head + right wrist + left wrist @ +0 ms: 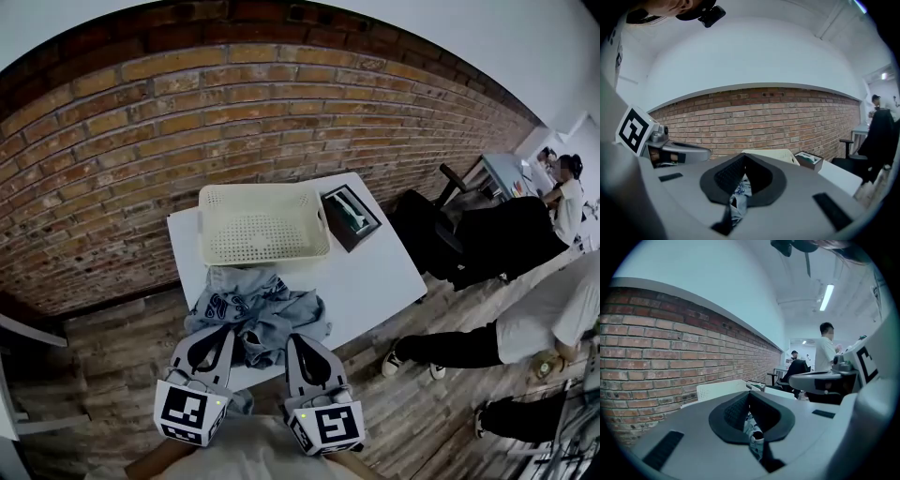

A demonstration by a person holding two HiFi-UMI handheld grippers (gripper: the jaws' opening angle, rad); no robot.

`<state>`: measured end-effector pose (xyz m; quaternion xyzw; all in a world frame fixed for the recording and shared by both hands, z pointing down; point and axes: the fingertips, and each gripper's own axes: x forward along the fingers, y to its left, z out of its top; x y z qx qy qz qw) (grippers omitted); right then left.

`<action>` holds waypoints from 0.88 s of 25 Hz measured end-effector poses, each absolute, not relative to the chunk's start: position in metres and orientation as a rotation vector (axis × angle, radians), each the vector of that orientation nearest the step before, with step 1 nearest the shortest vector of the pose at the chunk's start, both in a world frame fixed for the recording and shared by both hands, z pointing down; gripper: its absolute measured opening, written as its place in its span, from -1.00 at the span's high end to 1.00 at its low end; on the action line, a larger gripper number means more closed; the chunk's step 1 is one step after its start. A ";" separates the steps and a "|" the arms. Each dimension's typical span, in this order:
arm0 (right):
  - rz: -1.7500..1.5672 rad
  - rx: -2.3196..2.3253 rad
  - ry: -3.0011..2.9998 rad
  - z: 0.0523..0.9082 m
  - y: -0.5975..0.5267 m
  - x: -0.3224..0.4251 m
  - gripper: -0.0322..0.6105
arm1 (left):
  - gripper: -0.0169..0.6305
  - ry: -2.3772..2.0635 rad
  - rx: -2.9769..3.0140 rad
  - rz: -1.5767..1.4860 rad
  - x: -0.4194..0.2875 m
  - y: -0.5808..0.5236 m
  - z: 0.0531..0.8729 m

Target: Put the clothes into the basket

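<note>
Now we hold the clothes (262, 314) at the near edge of the white table (375, 272). They make one crumpled blue-grey heap. Its long side lies across the table, from left to right in the head view, and one upper corner points toward the basket (264, 192), which stands just behind the heap, near the brick wall (187, 112). A small dark box (349, 217) sits just beside the basket on the right.

Our left gripper (225, 333) and right gripper (293, 339) lie side by side, almost parallel. Both point forward to the basket and a little downward. On each one the jaws are pressed together and pinch a fold of the clothes, the left on the left part of the heap and the right on the right part.
</note>
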<state>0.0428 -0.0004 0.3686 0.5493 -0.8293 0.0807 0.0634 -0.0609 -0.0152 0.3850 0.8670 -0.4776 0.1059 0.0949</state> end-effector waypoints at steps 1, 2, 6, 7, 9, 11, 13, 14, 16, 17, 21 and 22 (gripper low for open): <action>0.255 1.666 -2.497 0.371 -0.005 0.044 0.89 | 0.93 -1.408 2.575 0.329 -0.061 -0.020 0.387; 0.273 1.673 -2.488 0.374 -0.010 0.045 0.89 | 0.93 -1.399 2.579 0.346 -0.062 -0.025 0.390; 0.334 1.702 -2.450 0.387 -0.024 0.047 0.89 | 0.93 -1.345 2.571 0.395 -0.066 -0.040 0.405; 0.341 1.707 -2.440 0.390 -0.027 0.047 0.89 | 0.93 -1.330 2.568 0.405 -0.066 -0.043 0.409; 0.354 1.719 -2.419 0.397 -0.033 0.049 0.89 | 0.93 -1.297 2.564 0.423 -0.067 -0.050 0.417; 0.367 1.731 -2.402 0.403 -0.039 0.052 0.89 | 0.93 -1.271 2.562 0.434 -0.067 -0.056 0.423; 0.384 1.740 -2.388 0.410 -0.044 0.056 0.89 | 0.93 -1.258 2.565 0.452 -0.067 -0.061 0.428; 0.394 1.744 -2.382 0.413 -0.046 0.058 0.89 | 0.93 -1.252 2.564 0.462 -0.068 -0.064 0.431; 0.407 1.748 -2.370 0.416 -0.049 0.061 0.89 | 0.93 -1.238 2.553 0.481 -0.069 -0.067 0.439; 0.411 1.746 -2.364 0.418 -0.050 0.062 0.89 | 0.93 -1.230 2.542 0.489 -0.070 -0.068 0.443; 0.425 1.717 -2.365 0.422 -0.052 0.062 0.89 | 0.93 -1.229 2.512 0.499 -0.070 -0.071 0.450; 0.424 1.708 -2.369 0.423 -0.053 0.062 0.89 | 0.93 -1.229 2.507 0.498 -0.069 -0.072 0.451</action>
